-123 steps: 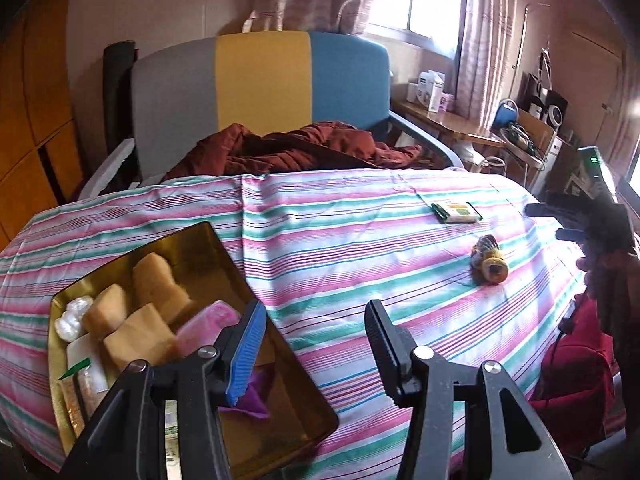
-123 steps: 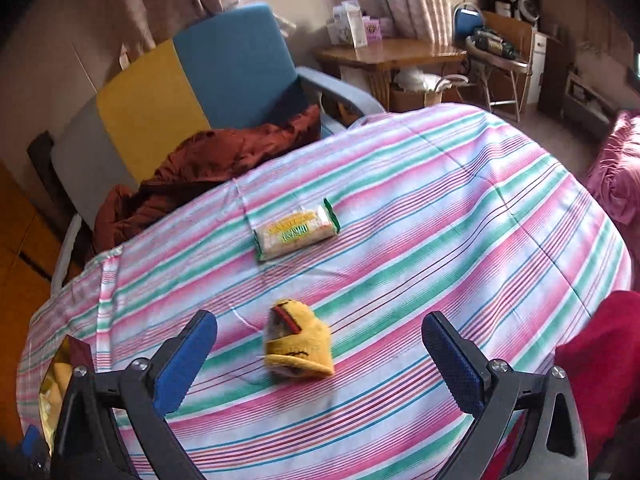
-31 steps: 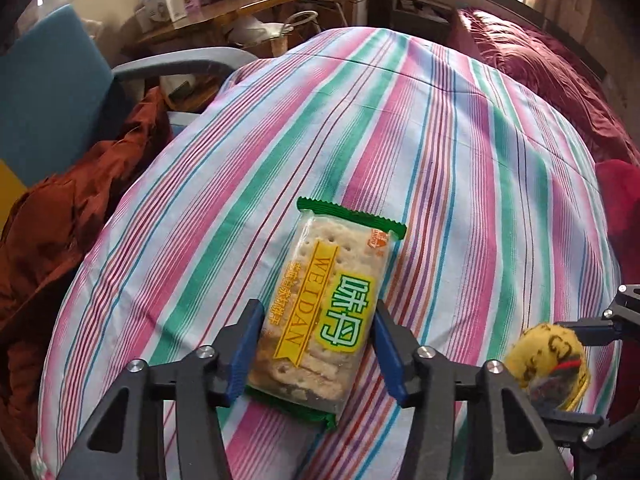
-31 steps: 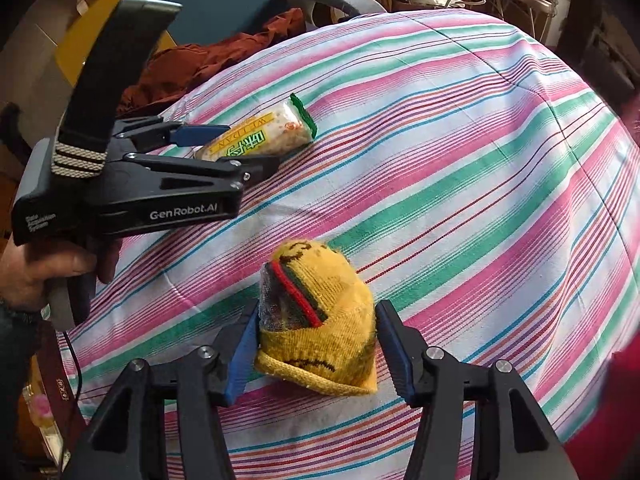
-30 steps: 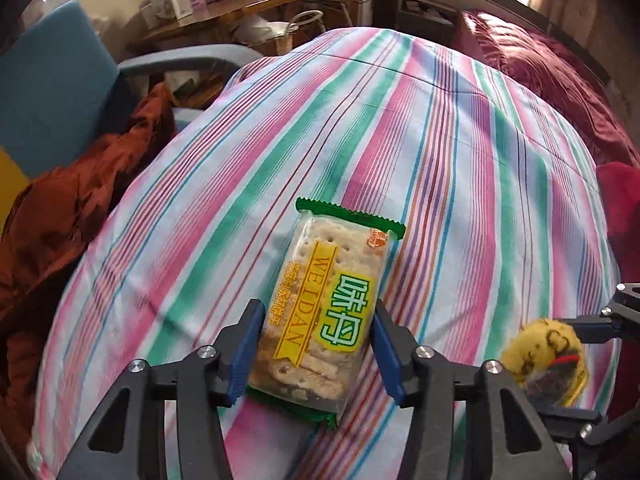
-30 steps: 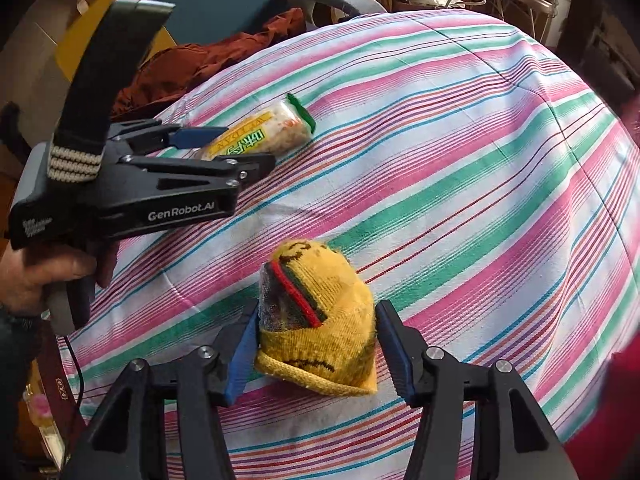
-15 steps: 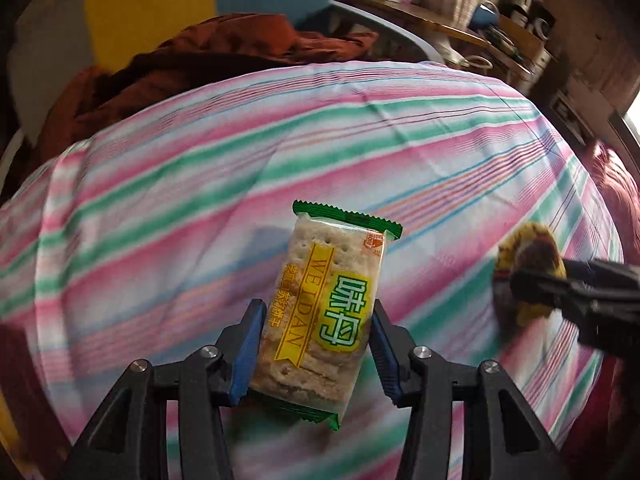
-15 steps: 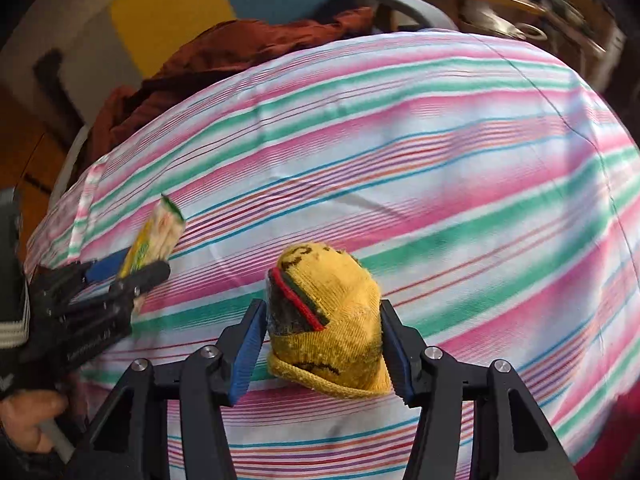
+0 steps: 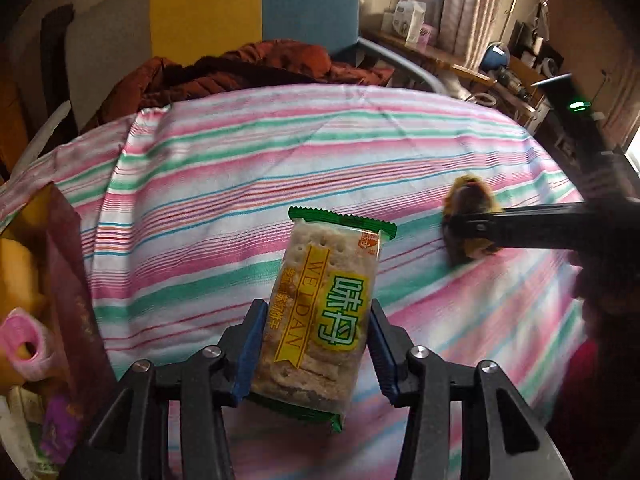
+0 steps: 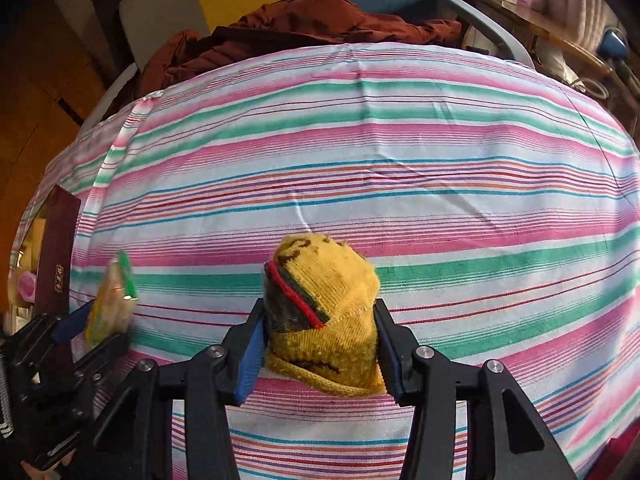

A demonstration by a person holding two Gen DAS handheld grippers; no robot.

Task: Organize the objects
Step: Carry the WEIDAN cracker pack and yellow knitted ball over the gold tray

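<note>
The left gripper (image 9: 316,354) is clamped on the near half of a cracker packet (image 9: 325,312), lifted above the striped bench (image 9: 240,168). The crackers are light but brittle in slick film, so a gentle hold across the flat sides suits. The right gripper (image 10: 318,346) squeezes a soft yellow knit sock (image 10: 324,304), which gives easily. At far left sits the tray (image 9: 60,280) of goods

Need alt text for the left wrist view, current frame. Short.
The left gripper is shut on a clear, green-edged cracker packet above a pink, green and white striped cloth. At right, the right gripper holds a yellow knitted item; a tray of small items sits at the left edge.
</note>
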